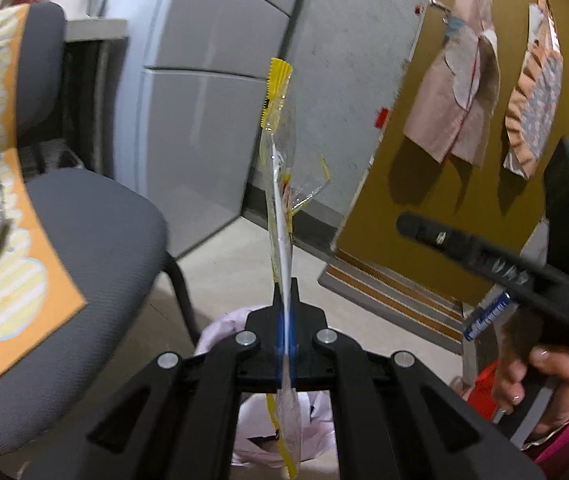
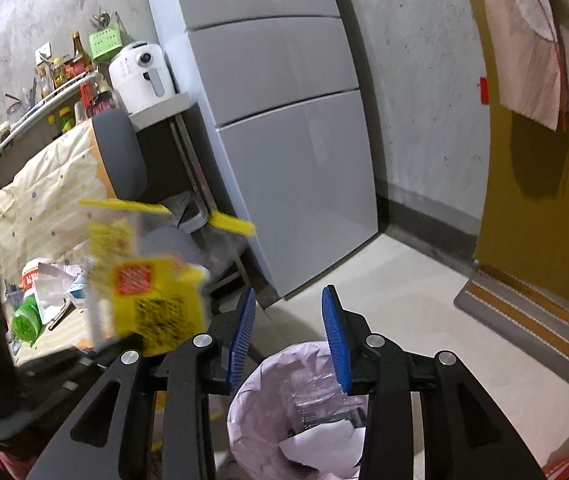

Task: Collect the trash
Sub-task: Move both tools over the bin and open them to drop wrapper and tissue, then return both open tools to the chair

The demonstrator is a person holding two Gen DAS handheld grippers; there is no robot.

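Note:
My left gripper (image 1: 286, 292) is shut on a clear and yellow plastic wrapper (image 1: 280, 168), seen edge-on and standing up from the pads. The same wrapper (image 2: 152, 280) shows blurred at the left of the right wrist view. Below both grippers stands a trash bin lined with a pale lilac bag (image 2: 260, 412), with clear plastic and white paper inside; part of that bag (image 1: 224, 324) shows under the left gripper. My right gripper (image 2: 289, 332) is open above the bin, nothing between its blue pads. More trash (image 2: 44, 292), a green-capped bottle and crumpled packets, lies on the table at left.
A grey chair (image 1: 92, 232) stands beside the table with its yellow patterned cloth (image 2: 44, 200). A grey fridge (image 2: 284, 140) fills the middle. A mustard door (image 1: 464, 160) with hanging cloths and a striped mat (image 2: 532, 320) are at right. A hand (image 1: 540, 384) holds the other gripper.

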